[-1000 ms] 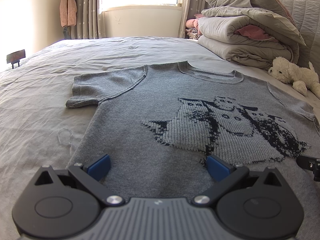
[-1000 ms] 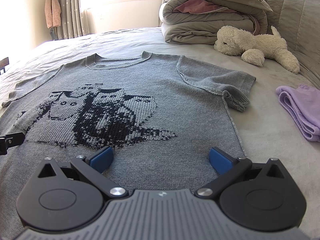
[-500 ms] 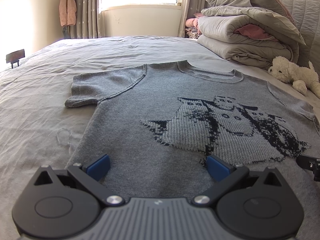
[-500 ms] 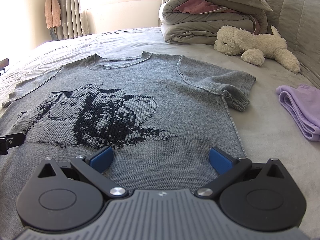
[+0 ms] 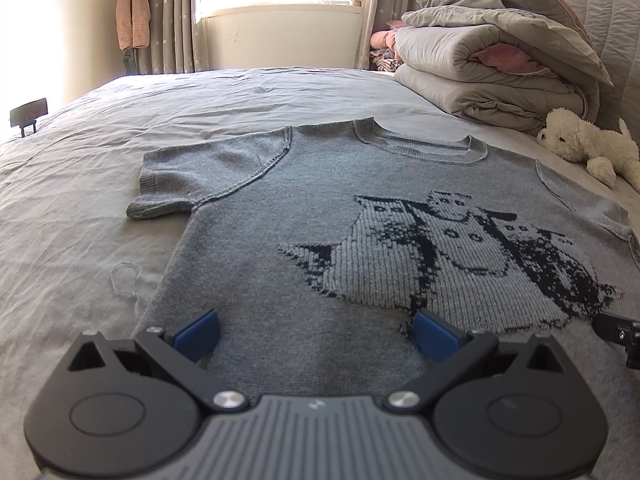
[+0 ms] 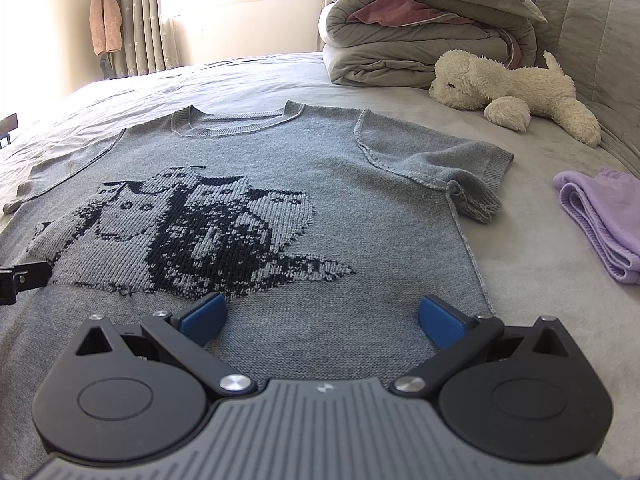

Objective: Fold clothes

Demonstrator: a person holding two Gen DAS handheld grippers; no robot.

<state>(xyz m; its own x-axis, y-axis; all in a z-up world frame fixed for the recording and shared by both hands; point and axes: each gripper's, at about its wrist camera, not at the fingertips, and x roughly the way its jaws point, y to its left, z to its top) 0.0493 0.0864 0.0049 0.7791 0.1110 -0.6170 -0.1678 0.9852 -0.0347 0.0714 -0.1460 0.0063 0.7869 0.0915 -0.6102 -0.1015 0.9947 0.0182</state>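
A grey knitted short-sleeved sweater [image 5: 304, 208] [image 6: 340, 168] with a dark cat pattern lies flat and face up on the bed, collar pointing away from me. My left gripper [image 5: 316, 332] hovers open over its lower left part, blue pads wide apart and nothing between them. My right gripper [image 6: 320, 316] is open too, above the lower right part near the side seam. Each gripper's black edge peeks into the other's view. The hem itself is hidden under both grippers.
A grey bedsheet [image 5: 80, 184] covers the bed. Folded duvets [image 5: 492, 64] are stacked at the head, with a white plush dog [image 6: 512, 88] beside them. A folded lilac garment [image 6: 600, 216] lies right of the sweater. A loose thread loop [image 5: 124, 276] lies by the left seam.
Both grippers have stayed open and almost still; the left wrist view has shifted very slightly.
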